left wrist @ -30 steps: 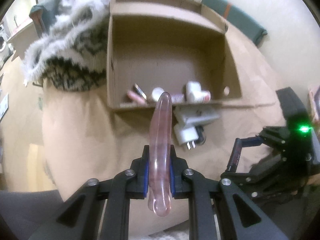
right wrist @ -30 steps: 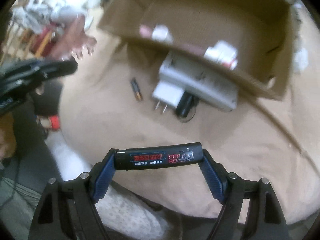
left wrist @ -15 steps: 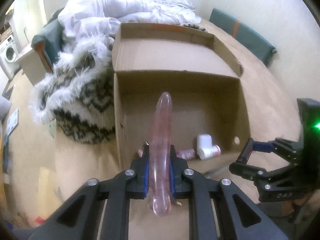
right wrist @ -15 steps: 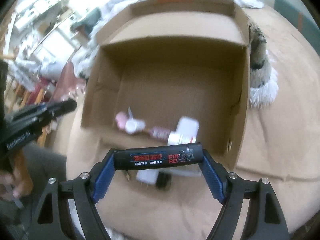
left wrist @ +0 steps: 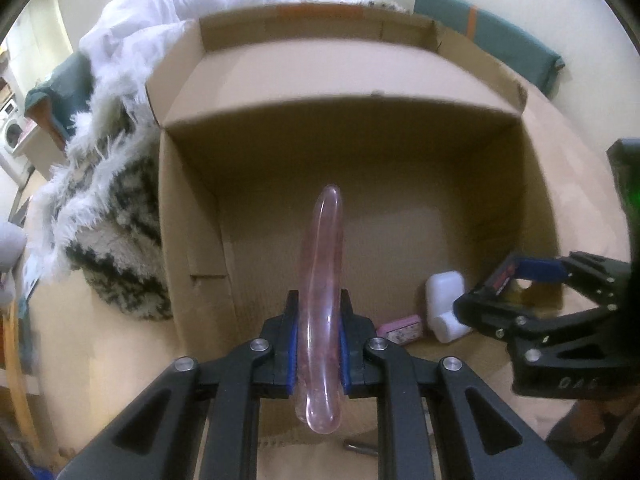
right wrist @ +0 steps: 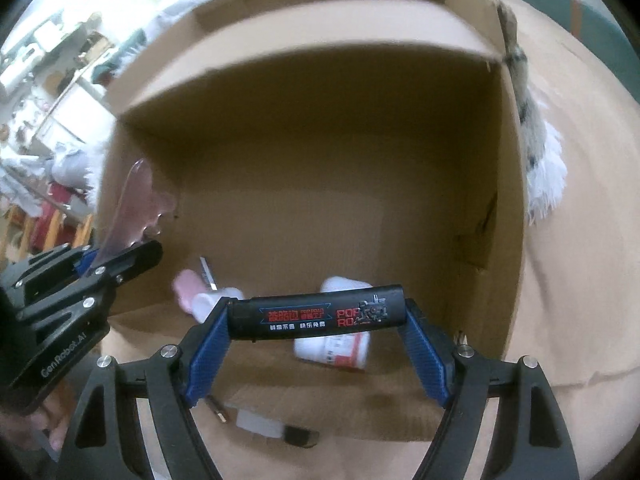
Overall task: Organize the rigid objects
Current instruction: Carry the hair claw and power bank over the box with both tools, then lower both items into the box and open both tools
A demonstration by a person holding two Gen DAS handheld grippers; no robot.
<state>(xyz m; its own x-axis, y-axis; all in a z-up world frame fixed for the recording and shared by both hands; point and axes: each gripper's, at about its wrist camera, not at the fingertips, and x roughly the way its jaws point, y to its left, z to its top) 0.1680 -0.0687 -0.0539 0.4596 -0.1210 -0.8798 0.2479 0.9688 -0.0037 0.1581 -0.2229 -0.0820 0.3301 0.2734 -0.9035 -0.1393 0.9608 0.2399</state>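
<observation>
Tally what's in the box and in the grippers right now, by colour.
Pink: 3 - translucent comb in left gripper; pink tube and pink case in cardboard box
White: 2 - white bottle; white tube
Black: 1 - black stick in right gripper
Total: 6, blur permitting

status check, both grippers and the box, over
Left hand-held gripper shut on pink translucent scraper. Right hand-held gripper clamps black tube endwise. Both over cardboard box; nothing blocking.

I'm in a home: washing machine [left wrist: 12, 134] off to my left, white bedding [left wrist: 168, 12] and a furry throw [left wrist: 100, 216] heaped beside me.
</observation>
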